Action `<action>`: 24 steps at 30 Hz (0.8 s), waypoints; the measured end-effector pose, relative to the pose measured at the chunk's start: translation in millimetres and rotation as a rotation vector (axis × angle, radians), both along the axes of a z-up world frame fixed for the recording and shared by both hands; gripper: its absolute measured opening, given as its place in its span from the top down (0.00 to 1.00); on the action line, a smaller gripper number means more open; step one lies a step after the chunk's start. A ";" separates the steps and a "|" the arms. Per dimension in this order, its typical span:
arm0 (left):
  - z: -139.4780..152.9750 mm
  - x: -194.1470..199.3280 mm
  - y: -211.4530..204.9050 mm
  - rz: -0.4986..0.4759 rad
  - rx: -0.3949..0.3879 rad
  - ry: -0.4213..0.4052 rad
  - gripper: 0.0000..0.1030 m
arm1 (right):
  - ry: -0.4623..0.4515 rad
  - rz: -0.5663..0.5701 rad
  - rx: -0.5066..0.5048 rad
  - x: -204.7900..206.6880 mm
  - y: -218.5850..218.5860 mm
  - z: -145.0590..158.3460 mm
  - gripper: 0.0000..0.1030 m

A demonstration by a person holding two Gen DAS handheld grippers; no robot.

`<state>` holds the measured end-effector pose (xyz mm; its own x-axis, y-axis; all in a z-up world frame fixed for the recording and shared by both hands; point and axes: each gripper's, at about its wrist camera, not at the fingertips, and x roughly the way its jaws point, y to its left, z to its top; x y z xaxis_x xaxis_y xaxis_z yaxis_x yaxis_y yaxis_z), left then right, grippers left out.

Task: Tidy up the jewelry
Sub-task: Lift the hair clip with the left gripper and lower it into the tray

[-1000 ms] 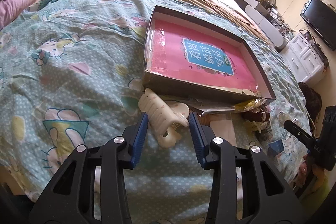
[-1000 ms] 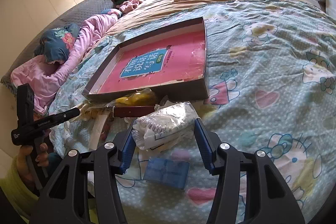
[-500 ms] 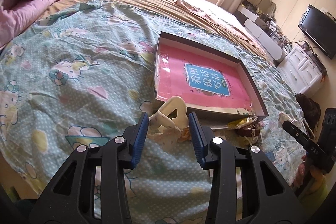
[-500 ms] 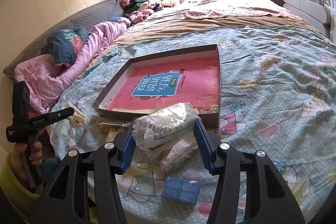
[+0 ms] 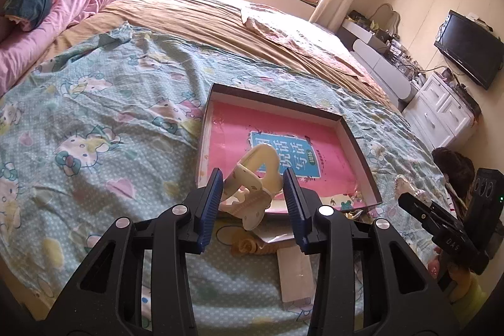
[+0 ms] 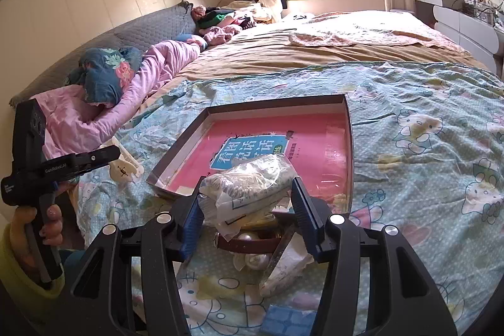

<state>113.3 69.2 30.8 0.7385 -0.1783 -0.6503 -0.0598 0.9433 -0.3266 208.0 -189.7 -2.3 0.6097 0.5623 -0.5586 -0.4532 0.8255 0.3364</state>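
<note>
My left gripper (image 5: 253,178) is shut on a cream hair claw clip (image 5: 263,158), held in the air just before the near edge of the shallow dark box (image 5: 356,144). A pink book (image 5: 283,128) lies flat inside the box. My right gripper (image 6: 249,194) is shut on a clear plastic bag of pale beads (image 6: 252,178), held above the box's near wall (image 6: 349,131). In the right wrist view the left gripper (image 6: 94,158) shows at the left with the clip (image 6: 123,169). In the left wrist view the right gripper (image 5: 419,207) shows at the right.
On the cartoon-print bedspread below lie a brown strap with pearls (image 6: 249,241), clear packets (image 6: 289,263), a small blue case (image 6: 286,320), a flat white packet (image 5: 296,273) and a cream rose piece (image 5: 245,246). Pink bedding (image 6: 94,115) is heaped at the left. A hand (image 6: 50,219) grips the left handle.
Both grippers have lifted off the bed with their loads, the clip and the bag. The clip has tipped more upright, and the box now sits lower in both views.
</note>
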 end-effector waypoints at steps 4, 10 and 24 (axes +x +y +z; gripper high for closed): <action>-1.3 17.1 -10.0 -0.019 -0.006 0.005 0.70 | -0.001 -0.023 -0.016 11.2 -1.1 -3.9 0.50; -13.9 39.4 -20.3 -0.032 -0.002 0.028 0.70 | 0.011 -0.046 -0.035 25.8 -2.5 -14.5 0.50; -55.7 68.6 -27.2 -0.021 0.036 0.132 0.70 | 0.051 -0.060 -0.101 52.7 2.2 -41.7 0.50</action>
